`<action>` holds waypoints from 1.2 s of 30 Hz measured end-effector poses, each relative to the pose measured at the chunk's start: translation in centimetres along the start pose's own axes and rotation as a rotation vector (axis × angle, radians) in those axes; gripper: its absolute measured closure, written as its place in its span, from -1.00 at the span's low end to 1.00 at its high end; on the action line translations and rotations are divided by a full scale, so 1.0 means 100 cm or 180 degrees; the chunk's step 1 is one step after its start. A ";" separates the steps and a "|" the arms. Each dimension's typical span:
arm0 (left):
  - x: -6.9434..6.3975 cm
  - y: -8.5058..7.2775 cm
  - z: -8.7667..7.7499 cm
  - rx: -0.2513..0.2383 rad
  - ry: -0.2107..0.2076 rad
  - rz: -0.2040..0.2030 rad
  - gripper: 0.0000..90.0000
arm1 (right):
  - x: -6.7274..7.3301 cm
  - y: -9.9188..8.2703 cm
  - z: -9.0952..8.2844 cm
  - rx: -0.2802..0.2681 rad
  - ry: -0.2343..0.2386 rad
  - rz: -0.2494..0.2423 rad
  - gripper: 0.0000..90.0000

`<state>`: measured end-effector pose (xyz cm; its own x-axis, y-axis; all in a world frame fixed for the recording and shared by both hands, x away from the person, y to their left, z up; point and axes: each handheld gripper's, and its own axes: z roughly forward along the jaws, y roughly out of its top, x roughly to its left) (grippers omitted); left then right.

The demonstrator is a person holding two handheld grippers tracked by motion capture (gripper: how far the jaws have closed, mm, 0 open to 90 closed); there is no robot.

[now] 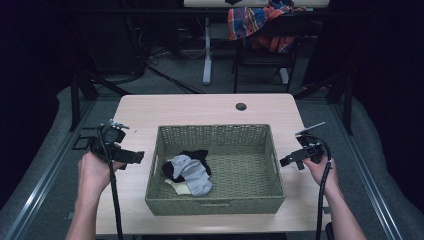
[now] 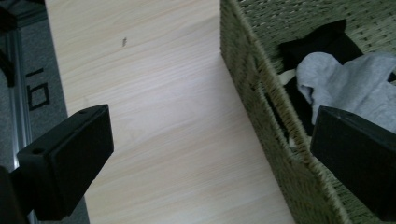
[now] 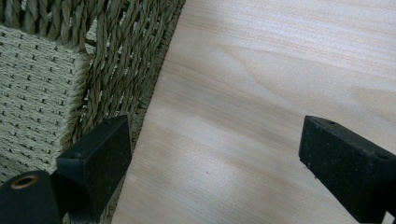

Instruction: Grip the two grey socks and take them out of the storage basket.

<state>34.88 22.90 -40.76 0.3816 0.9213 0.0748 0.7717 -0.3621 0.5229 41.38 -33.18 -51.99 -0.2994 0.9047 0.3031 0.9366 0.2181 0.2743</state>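
A woven green basket (image 1: 215, 131) stands in the middle of the light wooden table (image 1: 200, 107). Inside, toward its left, lie a grey sock (image 1: 194, 174), a black cloth (image 1: 199, 155) and a cream piece (image 1: 180, 187). My left gripper (image 1: 132, 157) hovers just left of the basket, open and empty. In the left gripper view the gripper (image 2: 215, 135) straddles bare table, with the basket wall (image 2: 261, 93), grey sock (image 2: 355, 81) and black cloth (image 2: 327, 42) at right. My right gripper (image 1: 286, 161) sits just right of the basket, open and empty. In its own view the gripper (image 3: 219, 149) spans tabletop beside the basket wall (image 3: 112, 56).
A round cable hole (image 1: 241, 106) marks the table's far side. Behind the table stands a chair draped with a plaid cloth (image 1: 257, 20) and another desk's leg (image 1: 207, 50). Dark stand legs (image 1: 82, 87) flank the table's far corners.
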 end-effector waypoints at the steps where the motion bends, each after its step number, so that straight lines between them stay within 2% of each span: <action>1: -0.002 0.002 0.001 0.0002 -0.0006 0.0012 -1.00 | 0.000 0.000 0.000 -0.0001 -0.0001 0.0002 -0.79; 6: -0.014 0.014 0.010 0.0085 -0.0086 0.0159 -1.00 | 0.000 0.000 0.000 -0.0001 0.0002 0.0004 -0.79; 12: -0.026 0.027 0.029 0.0280 -0.0231 0.0316 -1.00 | 0.000 -0.001 0.001 -0.0047 -0.0001 0.0050 -0.79; 25: -0.064 0.050 0.050 0.0364 -0.0407 0.0612 -1.00 | 0.000 -0.001 0.001 -0.0047 0.0004 0.0050 -0.79; 33: -0.085 0.058 0.066 0.0487 -0.0486 0.0797 -1.00 | 0.000 -0.001 0.002 -0.0078 -0.0003 0.0081 -0.79; 36: -0.091 0.060 0.071 0.0529 -0.0548 0.0866 -0.84 | 0.000 -0.001 0.002 -0.0081 -0.0005 0.0081 -0.79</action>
<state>39.62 11.33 -44.33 0.6535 0.7558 0.0408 0.6969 -0.6219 0.3573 41.32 -33.17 -52.19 -0.2752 0.9105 0.3087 0.9389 0.1856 0.2897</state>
